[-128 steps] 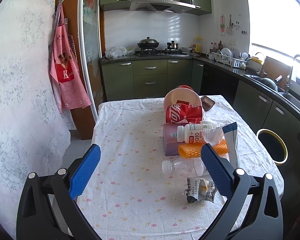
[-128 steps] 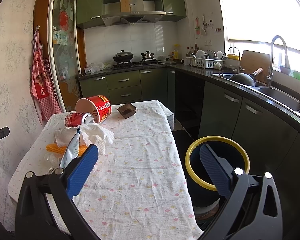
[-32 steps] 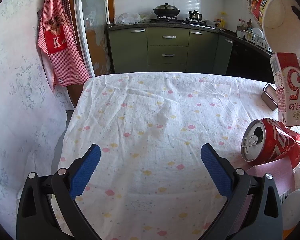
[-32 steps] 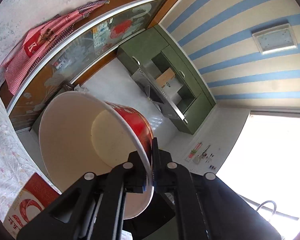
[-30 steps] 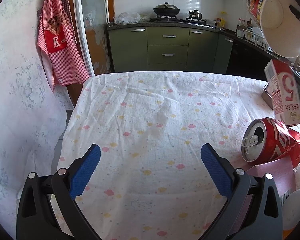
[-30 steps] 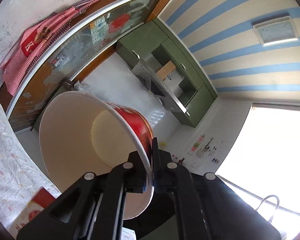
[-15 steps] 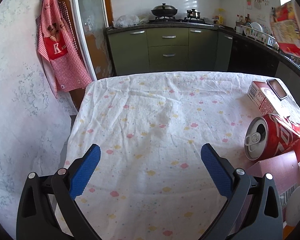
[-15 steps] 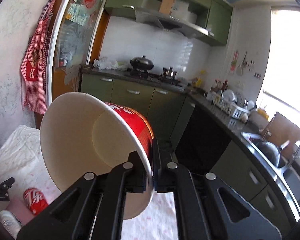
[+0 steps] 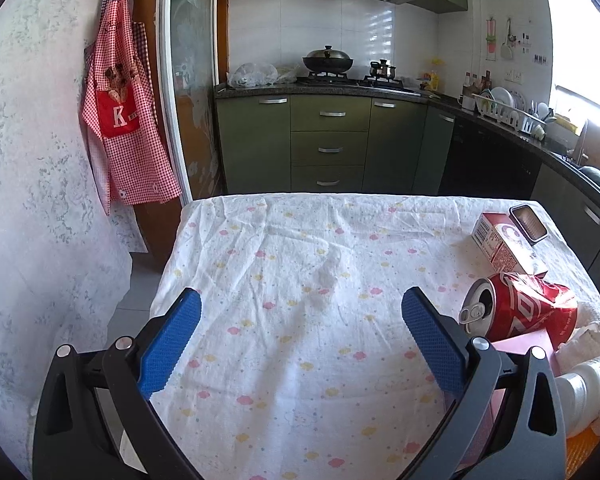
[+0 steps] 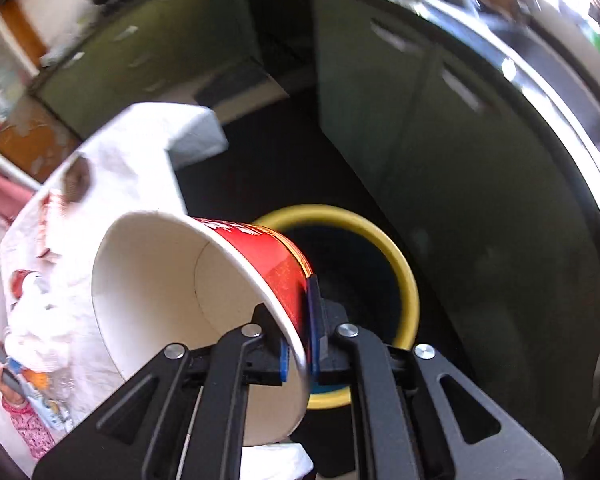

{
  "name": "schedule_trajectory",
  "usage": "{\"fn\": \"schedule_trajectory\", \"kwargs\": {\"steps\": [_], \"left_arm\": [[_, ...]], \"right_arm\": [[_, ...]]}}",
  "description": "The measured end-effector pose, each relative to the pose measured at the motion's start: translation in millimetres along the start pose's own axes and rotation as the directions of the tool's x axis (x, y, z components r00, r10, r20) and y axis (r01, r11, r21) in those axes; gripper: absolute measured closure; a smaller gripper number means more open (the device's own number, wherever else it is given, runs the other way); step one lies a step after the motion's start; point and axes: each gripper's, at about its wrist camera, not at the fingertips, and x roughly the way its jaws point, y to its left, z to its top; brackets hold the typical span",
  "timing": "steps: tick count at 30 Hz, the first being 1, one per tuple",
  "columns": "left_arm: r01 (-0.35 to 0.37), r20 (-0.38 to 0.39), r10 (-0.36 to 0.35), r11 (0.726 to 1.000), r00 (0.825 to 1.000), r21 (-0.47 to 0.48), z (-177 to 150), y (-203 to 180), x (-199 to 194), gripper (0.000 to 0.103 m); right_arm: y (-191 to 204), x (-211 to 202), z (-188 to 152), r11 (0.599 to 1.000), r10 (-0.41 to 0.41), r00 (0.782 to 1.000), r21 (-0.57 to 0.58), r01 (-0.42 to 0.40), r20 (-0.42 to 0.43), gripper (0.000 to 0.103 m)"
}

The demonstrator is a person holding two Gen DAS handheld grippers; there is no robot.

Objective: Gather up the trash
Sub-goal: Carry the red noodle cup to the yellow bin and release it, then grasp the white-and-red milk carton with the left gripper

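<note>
My right gripper pinches the rim of a large red paper cup, white inside and empty. It points steeply down over a dark trash bin with a yellow rim on the floor beside the table. Its jaws are starting to open, with the cup wall still between the pads. My left gripper hangs open over the tablecloth, holding nothing. At the right of the left wrist view lie a crushed red cola can, a red and white carton on its side, a pink box and a white bottle.
A small brown tray sits at the table's far right corner. Green kitchen cabinets run behind the table and along the right past the bin. A red checked apron hangs on the left wall. The cloth hangs over the table's edge beside the bin.
The right gripper swung the cup off the table side and tipped down over the bin. The carton, seen in mid-air before, now lies on the cloth. The left gripper rose a little.
</note>
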Motion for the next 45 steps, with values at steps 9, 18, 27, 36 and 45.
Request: {"fn": "schedule_trajectory", "kwargs": {"steps": [9, 18, 27, 36, 45], "left_arm": [[0.007, 0.001, -0.007, 1.000, 1.000, 0.020, -6.3, -9.0, 0.1, 0.004], [0.013, -0.035, -0.012, 1.000, 0.999, 0.025, -6.7, -11.0, 5.0, 0.004], [0.058, -0.164, -0.051, 0.998, 0.985, 0.040, 33.4, -30.7, -18.7, 0.004], [0.212, -0.368, -0.155, 0.970, 0.917, 0.119, 98.5, -132.9, -18.0, 0.004], [0.237, -0.668, -0.173, 0.972, 0.724, 0.005, 96.7, -229.9, 82.8, 0.004]], "right_arm": [[-51.9, 77.8, -6.9, 0.989, 0.046, 0.993, 0.148, -0.029, -0.110, 0.049], [-23.7, 49.2, -37.1, 0.993, 0.094, 0.995, 0.075, -0.093, -0.013, 0.043], [8.7, 32.2, -68.1, 0.989, 0.146, 0.989, -0.013, -0.146, 0.007, 0.043], [55.9, -5.6, -119.1, 0.963, 0.190, 0.980, -0.202, -0.176, 0.053, 0.040], [94.9, -5.8, -139.7, 0.915, 0.250, 0.968, -0.336, -0.224, 0.036, 0.040]]}}
